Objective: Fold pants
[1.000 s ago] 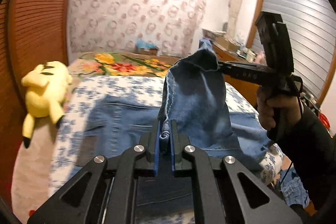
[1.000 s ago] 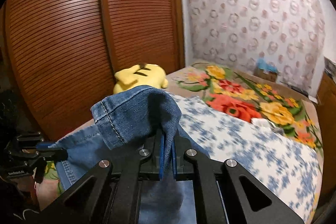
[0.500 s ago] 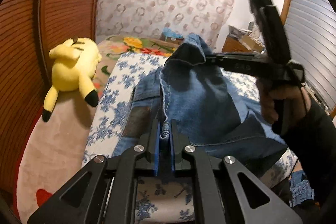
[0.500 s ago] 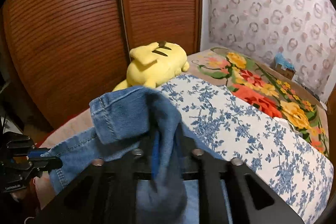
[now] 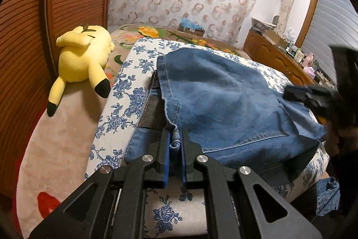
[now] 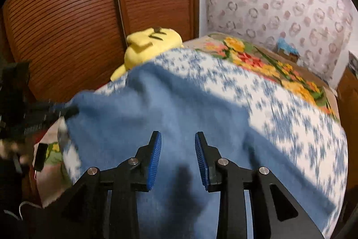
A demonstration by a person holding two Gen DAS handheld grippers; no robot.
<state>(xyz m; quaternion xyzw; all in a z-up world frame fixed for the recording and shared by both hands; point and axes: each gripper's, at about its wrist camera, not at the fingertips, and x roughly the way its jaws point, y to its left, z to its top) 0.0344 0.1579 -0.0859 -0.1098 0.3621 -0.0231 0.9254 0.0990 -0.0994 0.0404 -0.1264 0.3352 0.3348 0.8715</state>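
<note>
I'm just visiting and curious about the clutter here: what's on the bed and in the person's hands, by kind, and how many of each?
Jeans: 1
Yellow plush toy: 1
Hand-held gripper: 2, the left hand-held gripper and the right hand-held gripper
Total: 4

Blue denim pants (image 5: 219, 102) lie ahead of both grippers on the blue-flowered white mattress (image 5: 125, 91); yellow plush toy (image 5: 84, 59) sits left of them.

A bed with a white, blue-flowered sheet (image 5: 125, 91) carries folded blue denim pants (image 5: 223, 100) at its centre; a yellow plush toy (image 5: 82, 59) lies at ten o'clock.
</note>
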